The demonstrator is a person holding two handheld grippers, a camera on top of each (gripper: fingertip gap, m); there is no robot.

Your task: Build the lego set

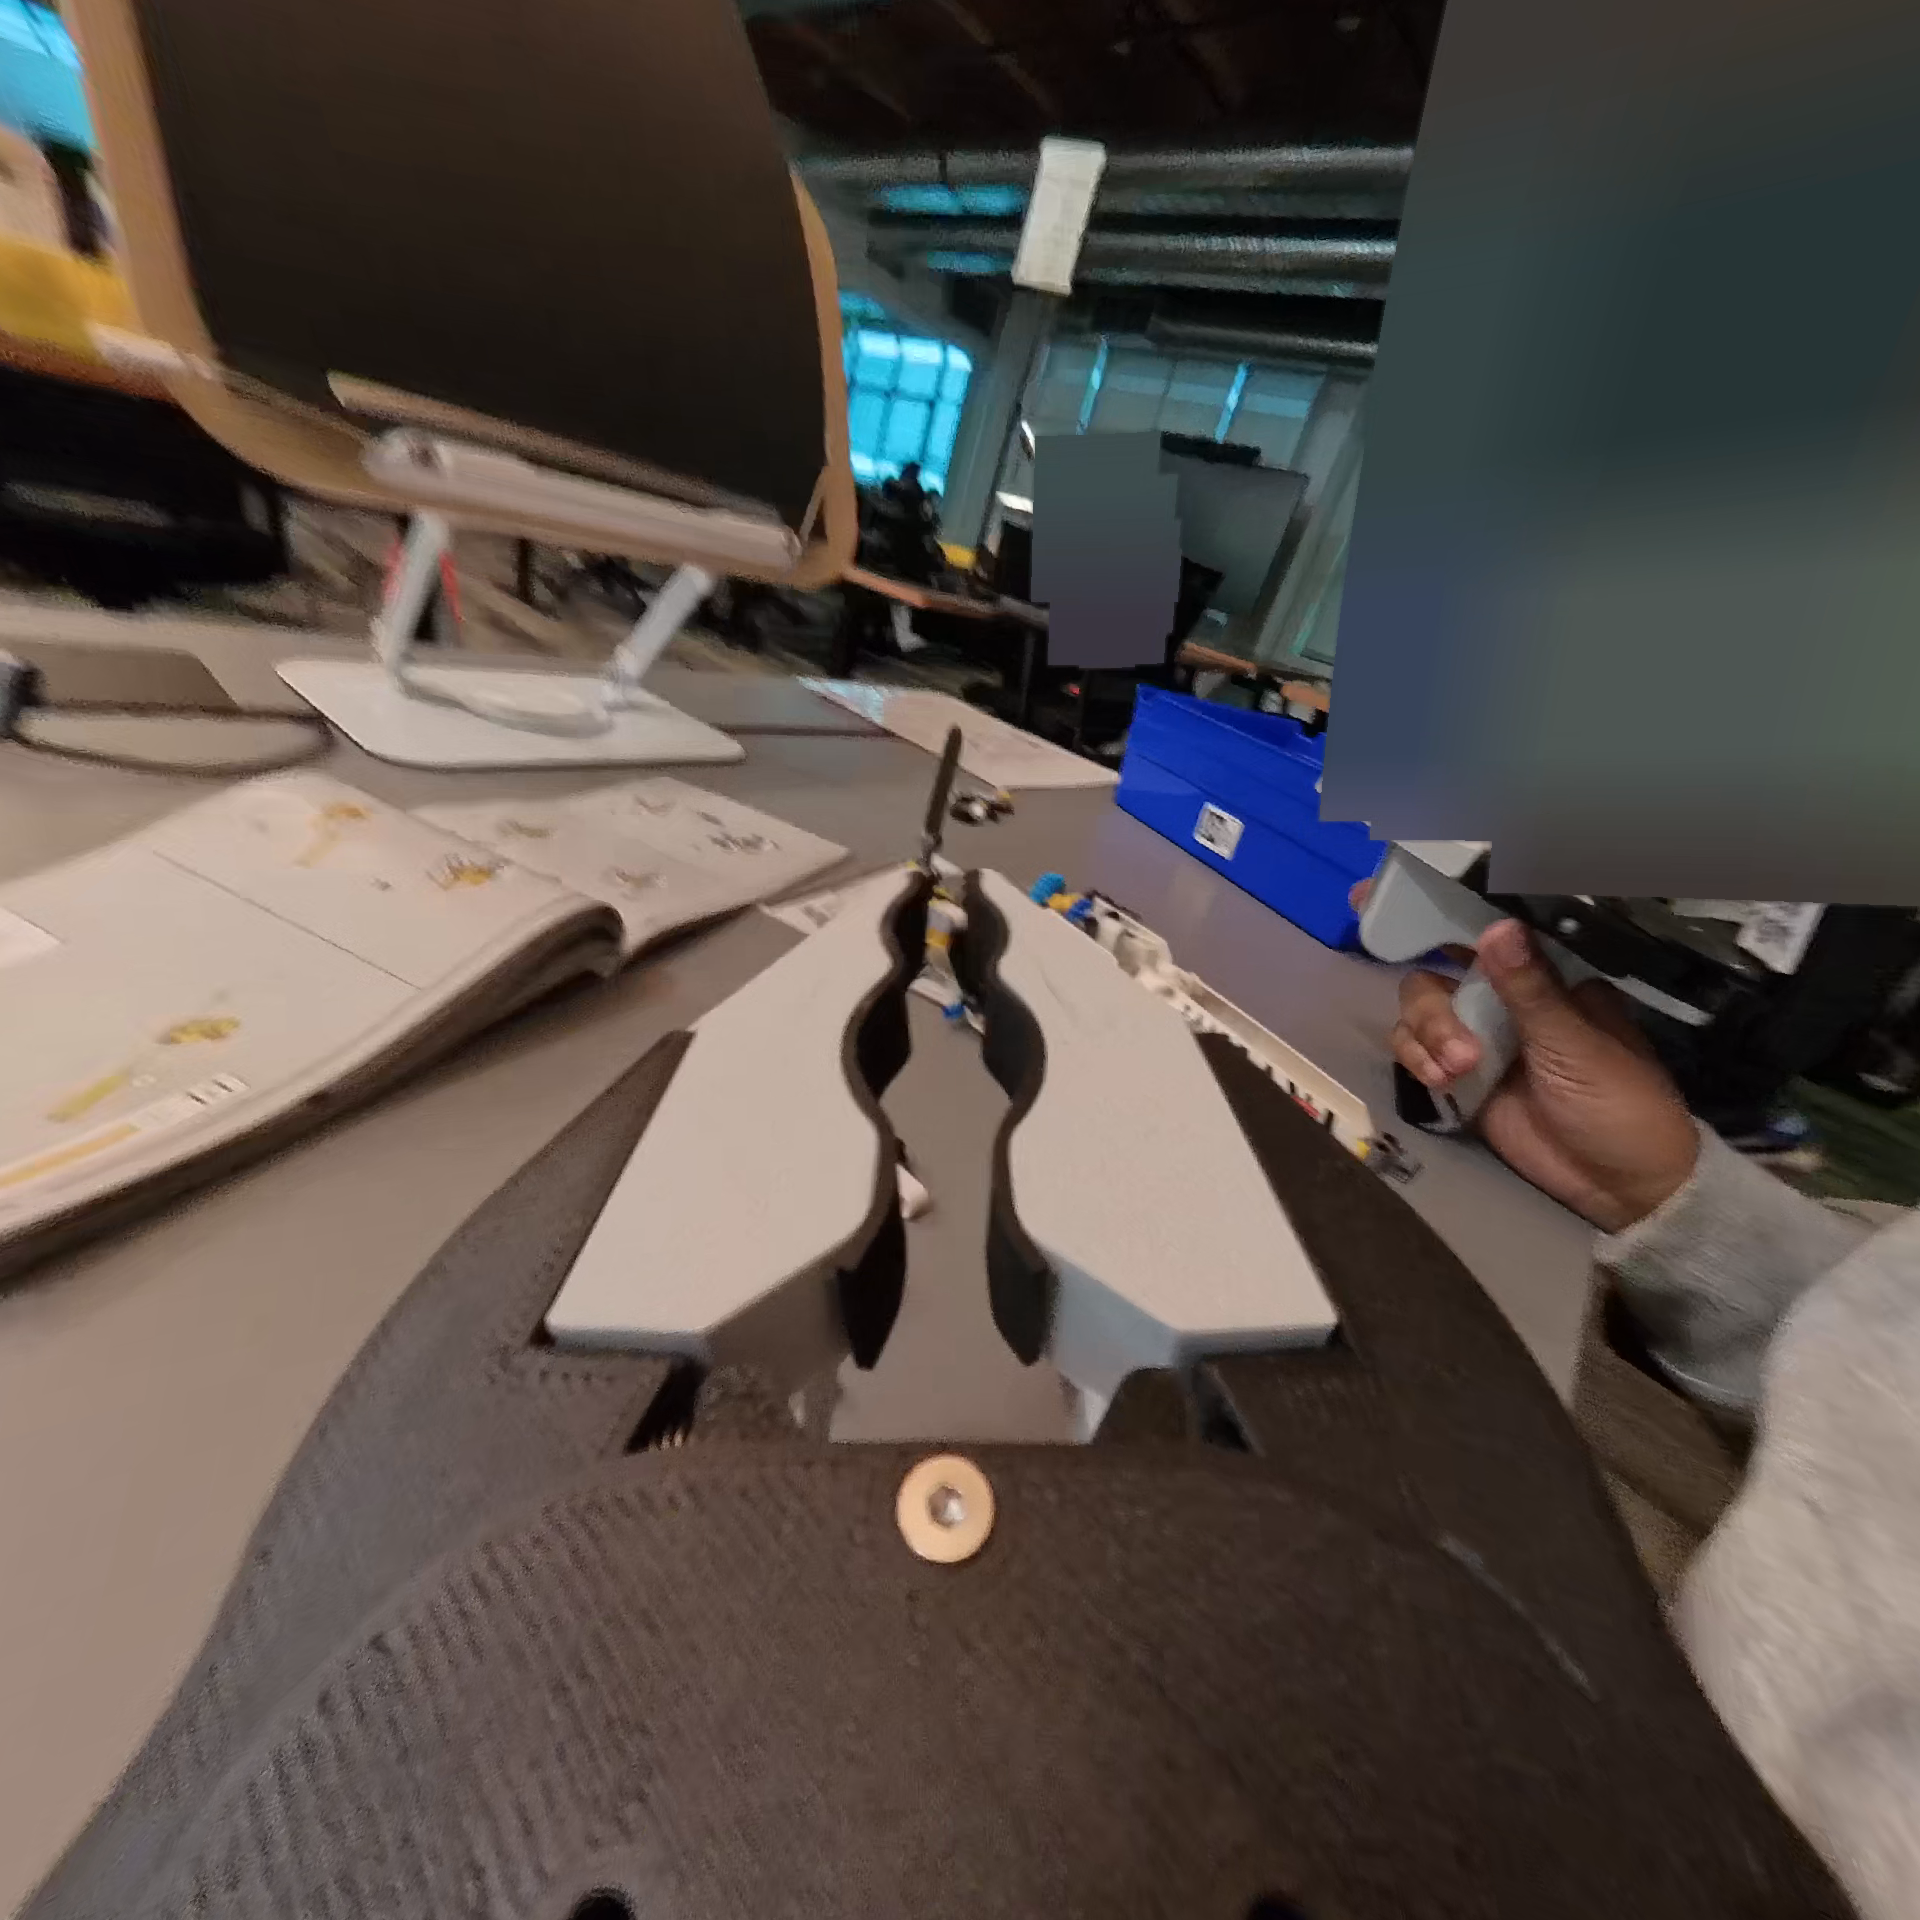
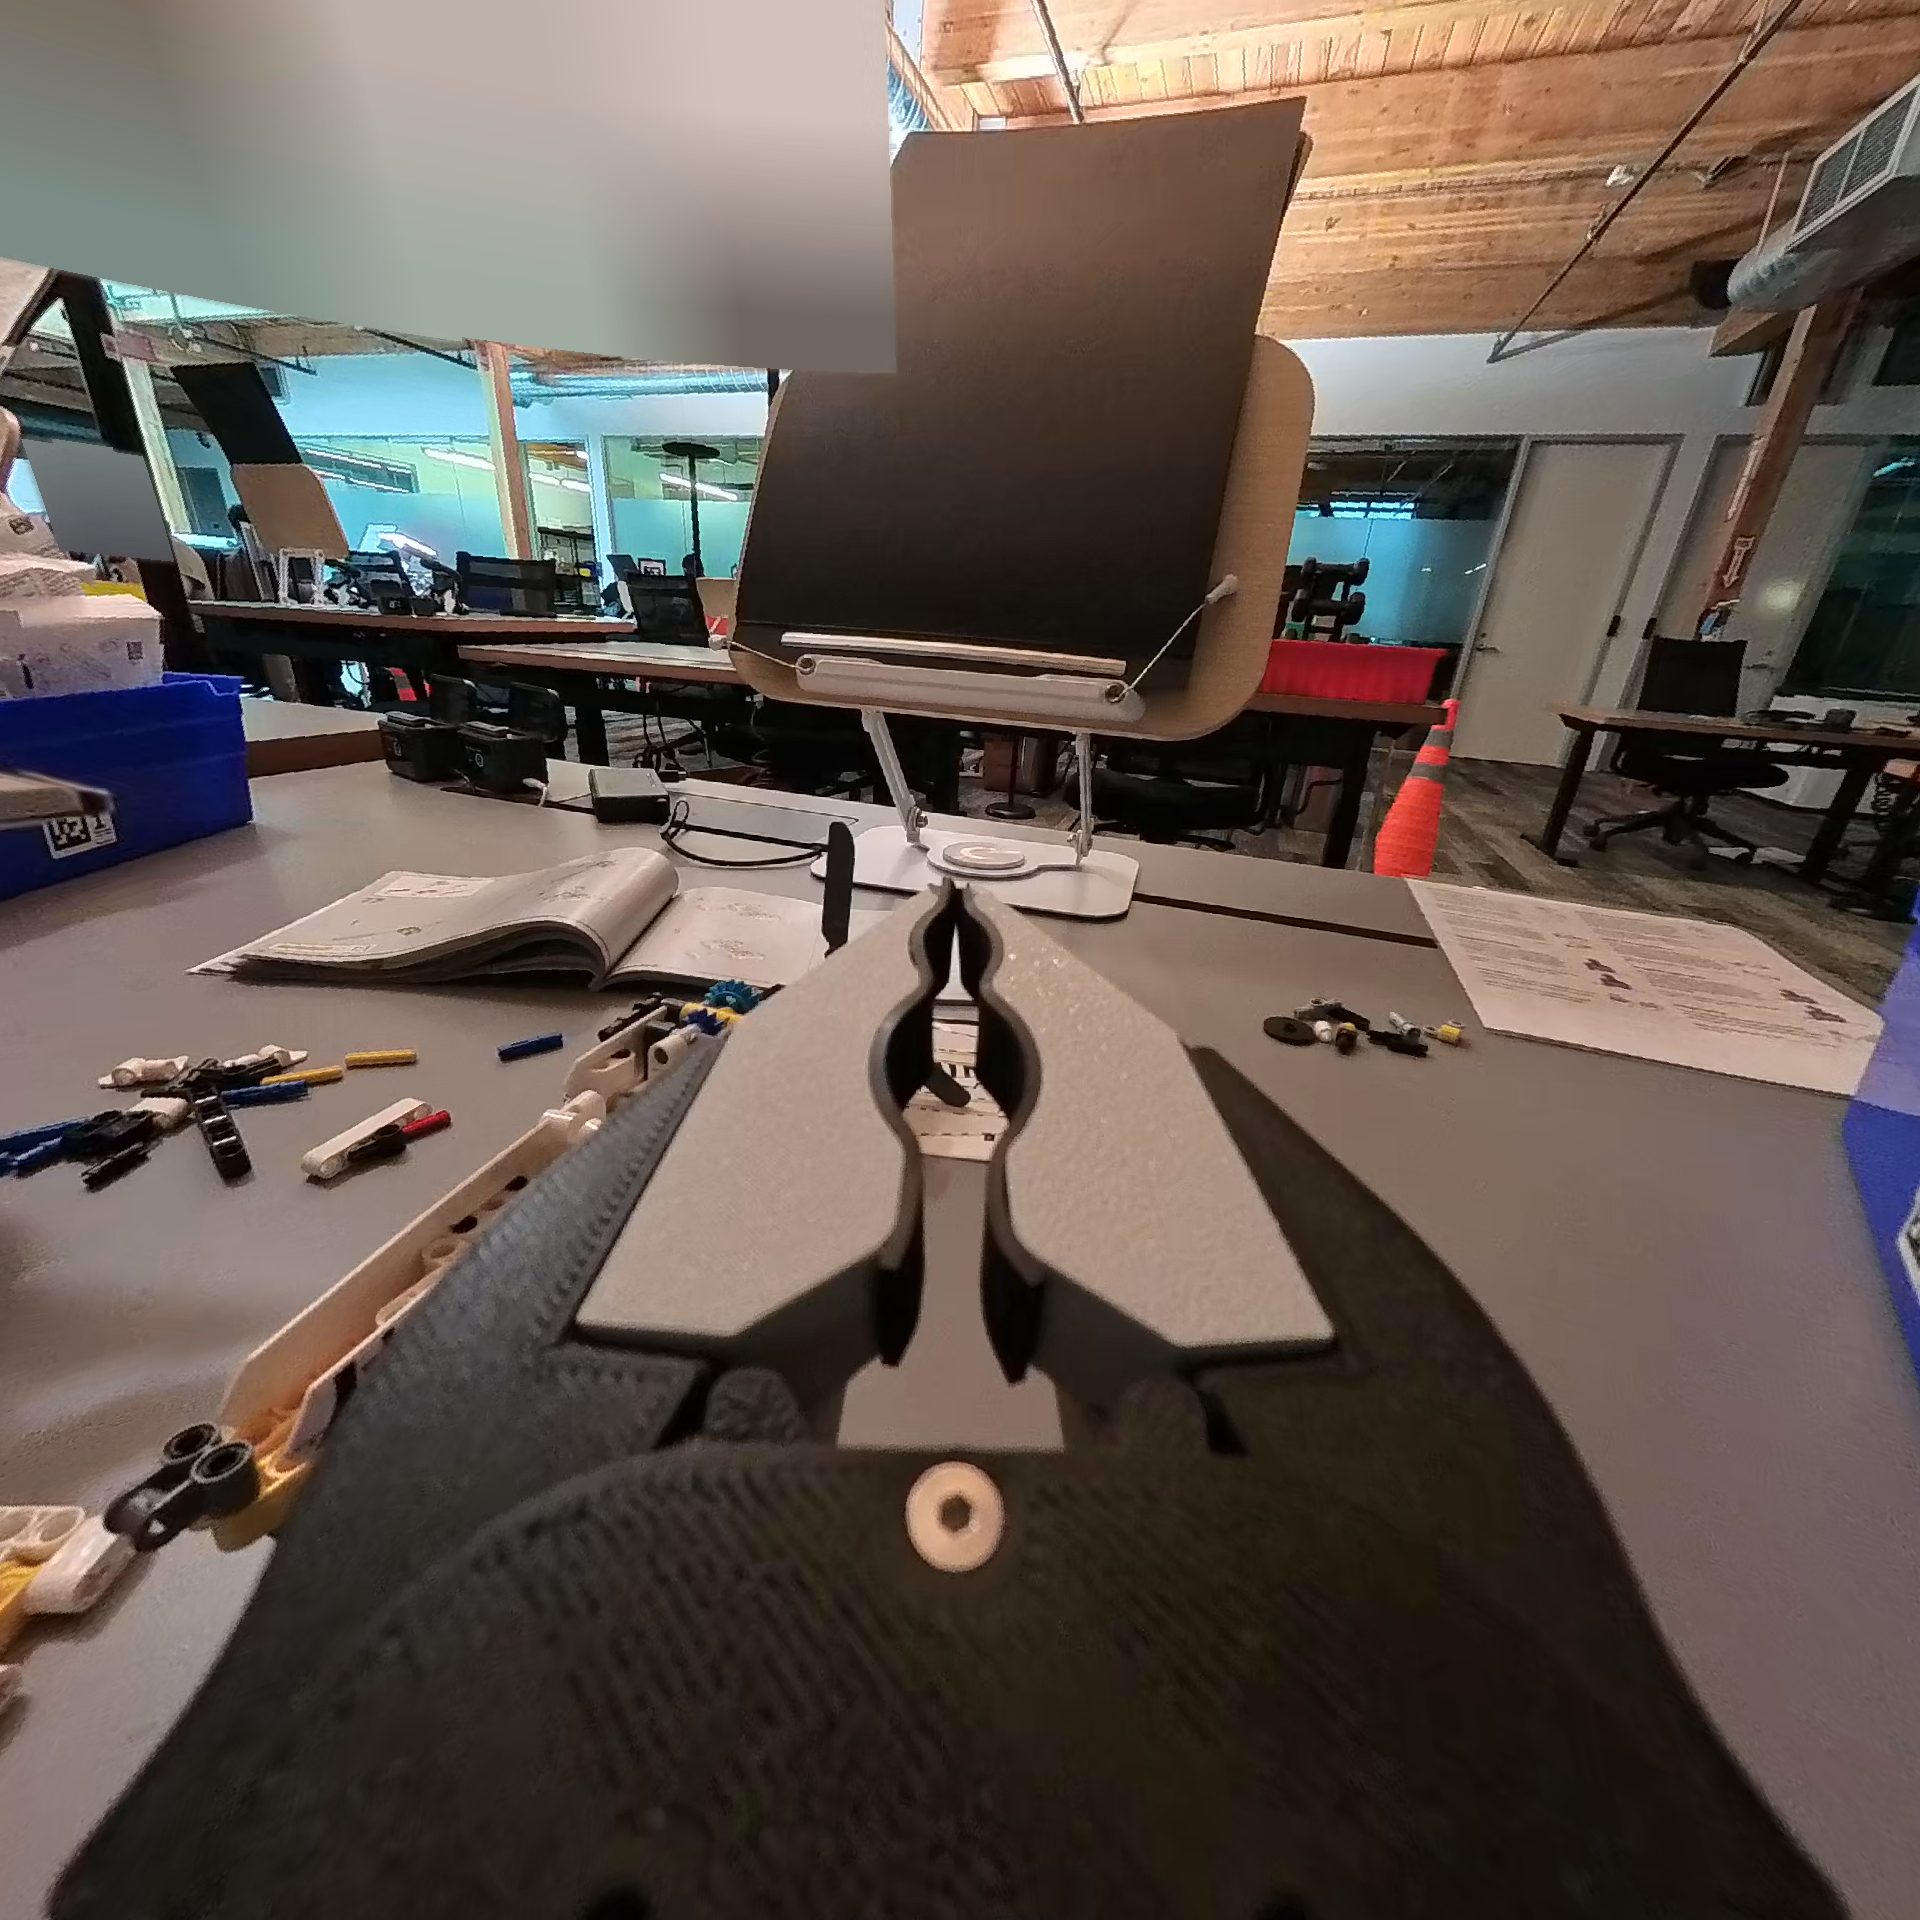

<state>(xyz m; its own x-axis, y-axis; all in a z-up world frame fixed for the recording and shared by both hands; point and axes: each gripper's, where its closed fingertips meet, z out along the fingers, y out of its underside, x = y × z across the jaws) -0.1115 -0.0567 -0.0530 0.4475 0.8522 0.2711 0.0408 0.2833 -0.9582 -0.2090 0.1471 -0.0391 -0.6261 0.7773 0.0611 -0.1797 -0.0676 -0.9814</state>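
Note:
The long white lego model lies on the grey table, running from the front left to under my right gripper. It also shows in the left wrist view. A thin black blade piece stands upright at its far end and shows just past my left tips. My right gripper hovers over the model, shut with nothing between the tips. My left gripper is almost shut with a narrow gap and holds nothing; a grey blurred bar at the far left of the right wrist view may be it.
An open instruction booklet lies at the back left. Loose pins and beams lie at the left and a small cluster at the right. Blue bins stand at both sides, with a printed sheet and a book stand behind. There is about 25 cm between the tips of the two grippers.

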